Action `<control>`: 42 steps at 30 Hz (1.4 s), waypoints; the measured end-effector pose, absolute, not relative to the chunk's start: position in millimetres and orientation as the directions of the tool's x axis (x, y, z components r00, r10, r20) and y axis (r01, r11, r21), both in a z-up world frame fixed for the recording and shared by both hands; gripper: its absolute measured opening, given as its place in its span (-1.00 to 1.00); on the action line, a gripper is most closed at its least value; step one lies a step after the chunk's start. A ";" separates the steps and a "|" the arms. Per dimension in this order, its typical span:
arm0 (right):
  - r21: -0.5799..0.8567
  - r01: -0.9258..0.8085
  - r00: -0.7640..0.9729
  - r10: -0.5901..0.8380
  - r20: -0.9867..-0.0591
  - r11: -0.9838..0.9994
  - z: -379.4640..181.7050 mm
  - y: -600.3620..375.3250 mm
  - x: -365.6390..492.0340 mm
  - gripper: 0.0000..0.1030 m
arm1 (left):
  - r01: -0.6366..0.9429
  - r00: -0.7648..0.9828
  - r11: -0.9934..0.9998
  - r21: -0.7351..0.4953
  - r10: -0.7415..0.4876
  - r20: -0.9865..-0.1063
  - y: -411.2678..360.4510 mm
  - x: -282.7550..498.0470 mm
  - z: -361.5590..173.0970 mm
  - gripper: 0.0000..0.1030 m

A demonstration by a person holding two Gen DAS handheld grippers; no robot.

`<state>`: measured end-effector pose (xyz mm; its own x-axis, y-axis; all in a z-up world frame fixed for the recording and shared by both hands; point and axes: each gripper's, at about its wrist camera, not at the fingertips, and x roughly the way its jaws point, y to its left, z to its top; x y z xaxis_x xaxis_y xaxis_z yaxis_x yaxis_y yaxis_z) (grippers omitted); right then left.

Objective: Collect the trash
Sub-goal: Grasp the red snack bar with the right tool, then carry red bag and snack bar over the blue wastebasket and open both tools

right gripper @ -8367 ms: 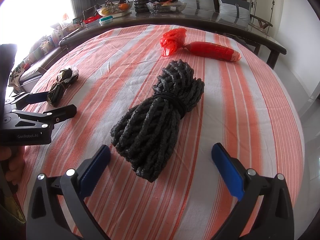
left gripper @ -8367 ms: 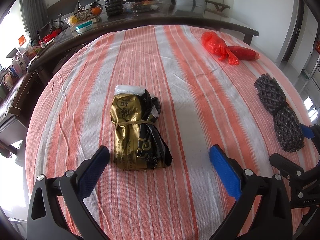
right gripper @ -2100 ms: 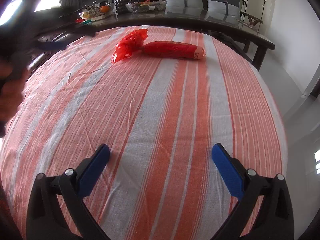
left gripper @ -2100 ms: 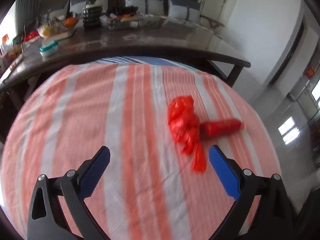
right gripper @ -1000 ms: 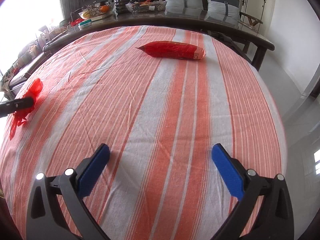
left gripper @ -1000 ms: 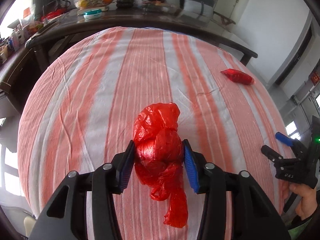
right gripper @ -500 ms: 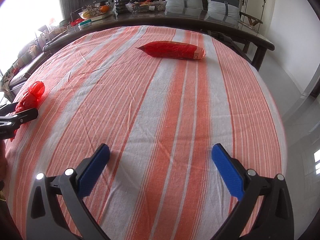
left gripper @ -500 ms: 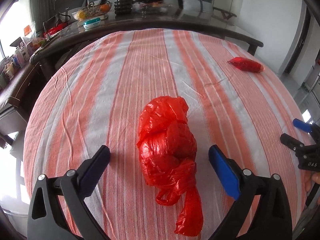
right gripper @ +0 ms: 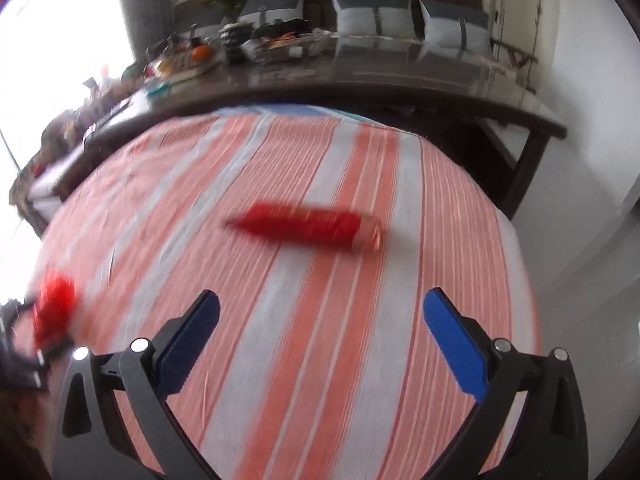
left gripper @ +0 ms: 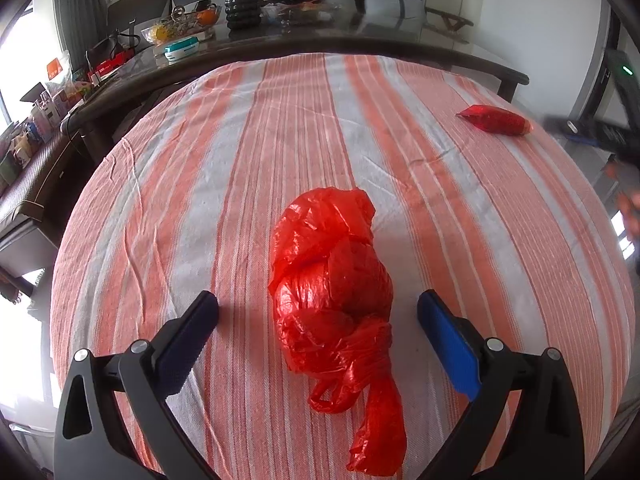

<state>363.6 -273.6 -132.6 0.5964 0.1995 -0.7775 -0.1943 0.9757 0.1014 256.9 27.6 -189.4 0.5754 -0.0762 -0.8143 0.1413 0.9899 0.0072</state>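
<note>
A knotted red plastic bag lies on the orange-and-white striped tablecloth. My left gripper stands open around it, and its blue pads are clear of the plastic on both sides. Far to the right on the cloth lies a red tube-shaped packet. In the right wrist view that packet is blurred and lies ahead of my right gripper, which is open with only cloth between its fingers. The bag shows at that view's left edge.
A long dark table with a fruit bowl, a plant pot and boxes stands behind the round table. Cushioned seats line the back wall. The cloth's edge drops to the floor on the right. A person's hand shows at the right edge.
My left gripper opened and let go of the red bag, which now rests on the cloth. My right gripper moved forward and up towards the red packet, blurring its view.
</note>
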 end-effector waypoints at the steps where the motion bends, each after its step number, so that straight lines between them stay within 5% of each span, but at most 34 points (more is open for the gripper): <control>1: 0.140 -0.177 0.589 0.218 -0.778 0.974 -134.7 -277.8 379.6 0.91 | 0.141 0.575 0.990 0.008 -0.075 -0.814 27.6 256.9 -189.4 0.90; 7: 0.388 -0.178 0.529 0.420 -0.738 0.904 -156.9 -276.8 425.3 0.91 | 0.144 0.576 0.990 -0.001 -0.085 -0.813 27.4 257.2 -189.4 0.90; 10: 0.603 -0.320 0.269 0.681 -0.682 0.730 -163.5 -257.2 411.5 0.91 | 0.146 0.577 0.989 -0.007 -0.091 -0.812 27.8 256.9 -189.3 0.90; 12: 0.609 -0.466 0.123 0.729 -0.673 0.641 -149.1 -234.1 378.2 0.91 | 0.147 0.577 0.989 -0.010 -0.093 -0.811 28.4 256.9 -189.4 0.90; 15: 0.445 -0.614 0.177 0.663 -0.727 0.652 -119.5 -213.3 343.9 0.91 | 0.148 0.575 0.989 0.003 -0.084 -0.814 27.7 257.1 -189.6 0.90; 18: 0.139 -0.552 0.412 0.414 -0.812 0.822 -110.0 -199.1 367.0 0.91 | 0.161 0.574 0.987 -0.015 -0.106 -0.812 30.6 256.4 -188.2 0.90; 23: -0.049 -0.527 0.436 0.220 -0.873 0.848 -143.2 -164.0 415.7 0.90 | 0.274 0.520 0.949 -0.156 -0.282 -0.806 52.9 248.0 -179.8 0.90; 24: -0.051 -0.529 0.413 0.205 -0.887 0.847 -152.0 -160.7 420.2 0.84 | 0.286 0.505 0.937 -0.199 -0.324 -0.800 59.1 246.1 -177.7 0.90; 29: 0.042 -0.419 0.373 0.214 -0.903 0.907 -153.0 -179.4 418.8 -0.34 | 0.323 0.507 0.914 -0.244 -0.385 -0.771 74.8 238.5 -169.5 0.90; 37: 0.356 -0.229 0.249 0.408 -0.878 0.906 -118.6 -223.4 328.3 -0.40 | 0.340 0.544 0.927 -0.160 -0.333 -0.770 56.0 238.0 -165.5 0.90; 42: 0.232 -0.244 0.246 0.291 -0.925 0.942 -135.8 -209.2 270.8 -0.36 | 0.273 0.528 0.953 -0.130 -0.262 -0.808 48.0 253.7 -178.9 0.74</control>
